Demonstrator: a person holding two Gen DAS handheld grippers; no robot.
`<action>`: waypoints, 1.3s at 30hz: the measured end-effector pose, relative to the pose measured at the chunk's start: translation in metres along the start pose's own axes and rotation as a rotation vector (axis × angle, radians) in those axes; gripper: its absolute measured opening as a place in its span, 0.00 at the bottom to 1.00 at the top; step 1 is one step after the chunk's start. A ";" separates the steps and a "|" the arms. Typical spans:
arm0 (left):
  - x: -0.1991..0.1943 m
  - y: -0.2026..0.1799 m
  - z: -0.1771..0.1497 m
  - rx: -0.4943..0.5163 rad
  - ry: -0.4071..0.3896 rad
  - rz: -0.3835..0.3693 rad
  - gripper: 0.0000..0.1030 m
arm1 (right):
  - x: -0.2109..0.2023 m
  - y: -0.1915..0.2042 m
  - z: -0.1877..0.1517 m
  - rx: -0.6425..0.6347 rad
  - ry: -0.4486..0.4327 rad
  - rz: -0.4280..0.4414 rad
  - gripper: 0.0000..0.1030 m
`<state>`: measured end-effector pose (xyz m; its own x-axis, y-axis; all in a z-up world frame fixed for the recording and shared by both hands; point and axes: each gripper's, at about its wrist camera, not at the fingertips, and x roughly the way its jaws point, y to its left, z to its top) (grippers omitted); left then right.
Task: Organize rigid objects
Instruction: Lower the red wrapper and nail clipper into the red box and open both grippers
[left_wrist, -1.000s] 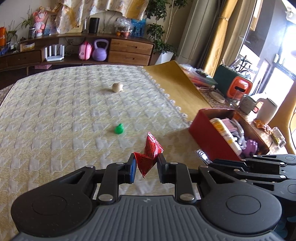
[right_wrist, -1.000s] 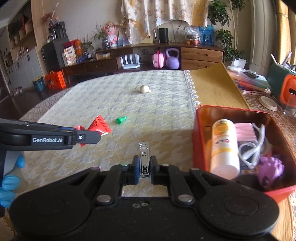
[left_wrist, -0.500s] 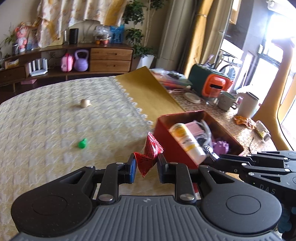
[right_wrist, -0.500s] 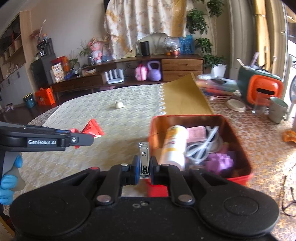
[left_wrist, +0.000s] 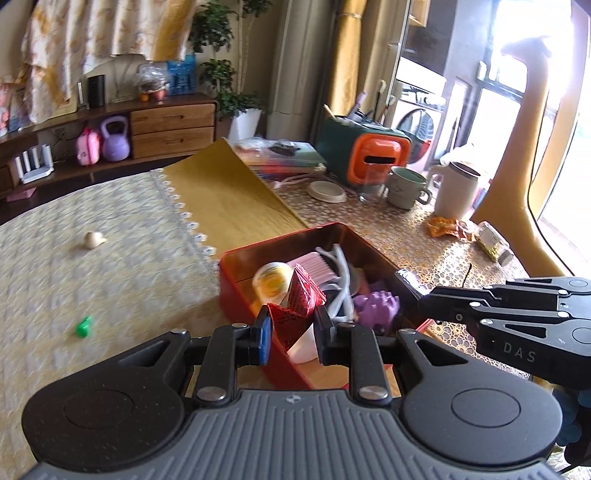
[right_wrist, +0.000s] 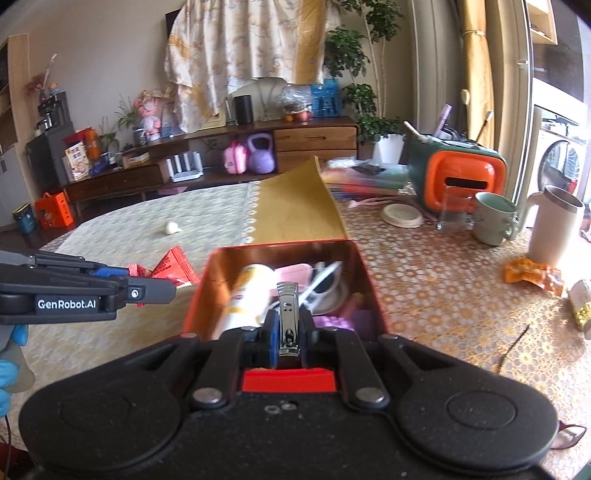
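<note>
Red rectangular metal tin (right_wrist: 364, 258) is sitting on the table where the pale woven cloth (left_wrist: 122, 266) meets the gold-patterned cover; it's the collection bin and is already partly loaded. Inside I'm counting: one white-and-yellow plastic bottle (right_wrist: 245, 295), one pink ribbed comb-like piece (left_wrist: 319, 264), one white bent plastic piece (left_wrist: 341, 273), one purple knobbly toy (left_wrist: 376, 304). Deeper contents are hidden, so that count is a floor.

Both grippers are hovering at the tin with cargo:
- Left gripper (left_wrist: 291, 332) is pinching one crumpled red foil sachet (left_wrist: 295, 310), sitting at the tin's near-left wall, not released.
- Right gripper (right_wrist: 288, 332) is pressed tight on one silver metal nail clipper (right_wrist: 288, 317), poised over the tin's near edge, not released.

Outstanding on the cloth: one small green plastic piece (left_wrist: 84, 326) and one cream rounded lump (left_wrist: 92, 240), well apart from each other and from the tin.

My read: roughly past halfway. Two drops are pending, then two more pickups. The mugs, jug and orange-green box further back look like household clutter, not part of the job.
</note>
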<state>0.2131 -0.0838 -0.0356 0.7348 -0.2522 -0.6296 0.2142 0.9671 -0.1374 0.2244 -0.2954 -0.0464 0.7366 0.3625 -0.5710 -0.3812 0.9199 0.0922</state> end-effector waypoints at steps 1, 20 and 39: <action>0.005 -0.003 0.002 0.004 0.006 -0.003 0.22 | 0.001 -0.004 0.000 0.001 0.002 -0.006 0.10; 0.093 -0.028 0.032 0.105 0.080 0.030 0.22 | 0.061 -0.025 0.009 -0.058 0.072 -0.055 0.10; 0.125 -0.026 0.031 0.096 0.139 0.022 0.22 | 0.084 -0.024 0.010 -0.084 0.110 -0.054 0.10</action>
<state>0.3187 -0.1417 -0.0870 0.6453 -0.2175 -0.7323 0.2649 0.9628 -0.0527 0.3009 -0.2853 -0.0886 0.6932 0.2898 -0.6600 -0.3913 0.9202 -0.0069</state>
